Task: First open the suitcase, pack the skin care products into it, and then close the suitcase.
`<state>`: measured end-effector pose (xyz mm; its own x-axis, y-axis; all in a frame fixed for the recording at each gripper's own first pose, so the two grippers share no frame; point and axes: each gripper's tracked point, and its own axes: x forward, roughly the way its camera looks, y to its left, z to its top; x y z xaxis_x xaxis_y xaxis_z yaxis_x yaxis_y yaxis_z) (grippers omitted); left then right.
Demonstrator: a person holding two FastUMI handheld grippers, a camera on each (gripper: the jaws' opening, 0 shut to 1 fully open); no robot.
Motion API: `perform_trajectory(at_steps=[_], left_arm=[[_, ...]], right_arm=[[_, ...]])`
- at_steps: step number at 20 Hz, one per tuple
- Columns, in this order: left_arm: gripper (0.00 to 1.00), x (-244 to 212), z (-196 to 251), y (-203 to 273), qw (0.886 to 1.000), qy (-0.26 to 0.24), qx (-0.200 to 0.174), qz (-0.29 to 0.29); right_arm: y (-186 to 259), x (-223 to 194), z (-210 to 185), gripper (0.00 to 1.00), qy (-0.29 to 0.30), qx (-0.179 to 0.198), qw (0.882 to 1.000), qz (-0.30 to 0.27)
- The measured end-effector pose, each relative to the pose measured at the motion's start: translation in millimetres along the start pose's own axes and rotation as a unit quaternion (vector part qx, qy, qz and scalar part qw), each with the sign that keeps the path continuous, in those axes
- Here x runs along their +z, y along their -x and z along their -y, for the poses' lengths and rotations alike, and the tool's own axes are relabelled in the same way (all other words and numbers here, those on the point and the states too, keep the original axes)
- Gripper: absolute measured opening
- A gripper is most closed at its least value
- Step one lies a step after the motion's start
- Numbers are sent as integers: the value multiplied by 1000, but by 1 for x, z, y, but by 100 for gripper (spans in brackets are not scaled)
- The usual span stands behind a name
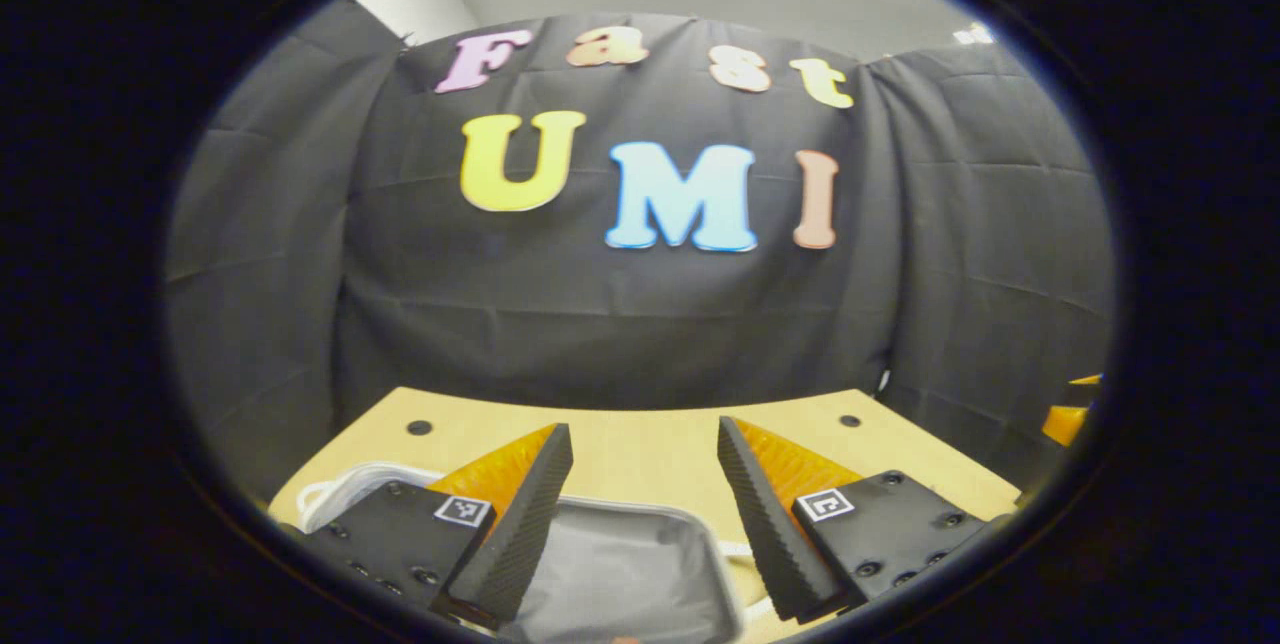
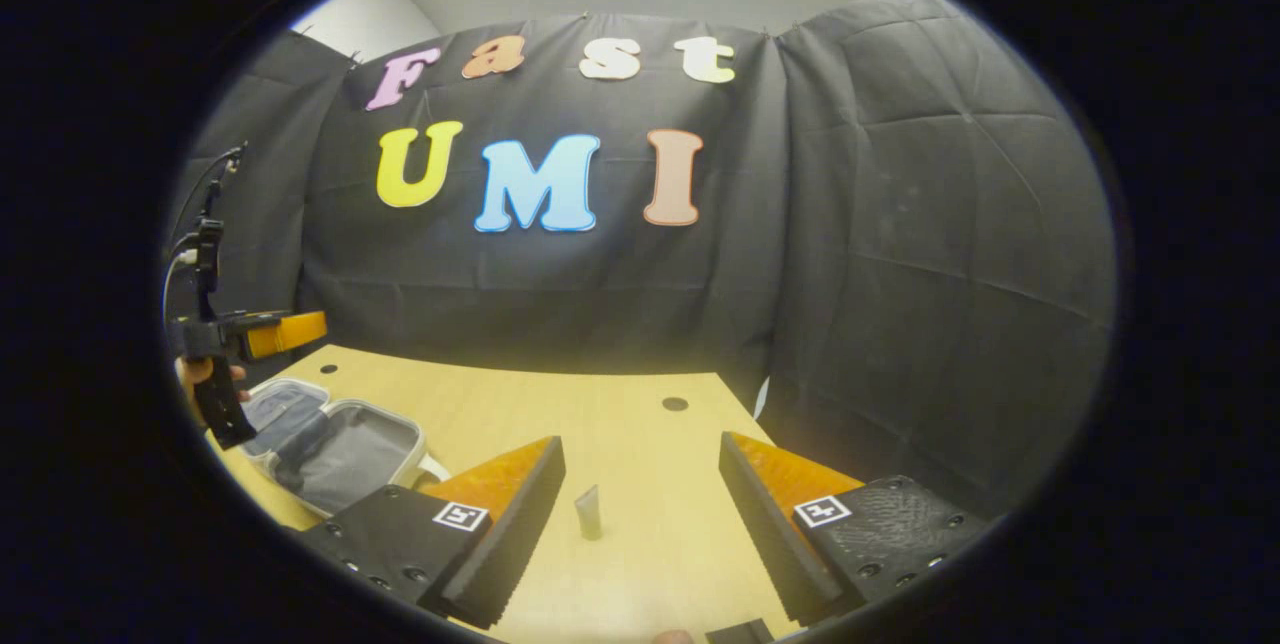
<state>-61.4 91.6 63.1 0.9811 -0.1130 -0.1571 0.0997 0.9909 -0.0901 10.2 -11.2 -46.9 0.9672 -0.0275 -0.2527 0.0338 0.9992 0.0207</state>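
The suitcase (image 2: 335, 444) lies open at the surface's (image 2: 640, 424) left; a small tube (image 2: 589, 510) stands ahead of the right gripper (image 2: 640, 514), which gapes wide and empty. Descend straddling the tube, pinching mid-body (it could tip). The left gripper (image 1: 645, 514) hovers wide over the suitcase.

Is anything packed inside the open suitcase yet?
The white-rimmed, grey-lined soft suitcase lies open on the wooden table. Its visible lining looks bare. The left gripper hides its near corner. A small grey upright tube stands on the table outside it.
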Motion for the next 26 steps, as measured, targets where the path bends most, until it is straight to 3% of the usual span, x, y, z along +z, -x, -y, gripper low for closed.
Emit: perform_trajectory(at_steps=[4,8,19,21,23,26], left_arm=[[95,-35,104,-19,997,2,-71,-5],[95,-77,176,-31,994,16,-111,-7],[94,-247,206,-85,987,9,-93,-131],[77,-259,196,-90,987,1,-64,-146],[45,-260,192,-93,984,0,-61,-167],[37,-262,193,-91,974,19,-66,-214]], right_arm=[[-1,-9,15,95,9,9,1000,-10],[-8,-21,24,95,10,28,999,-21],[-30,-45,26,95,18,63,997,-43],[-33,-45,23,95,18,68,997,-44],[-39,-44,19,95,16,72,996,-42],[-54,-50,3,95,3,86,995,-48]])
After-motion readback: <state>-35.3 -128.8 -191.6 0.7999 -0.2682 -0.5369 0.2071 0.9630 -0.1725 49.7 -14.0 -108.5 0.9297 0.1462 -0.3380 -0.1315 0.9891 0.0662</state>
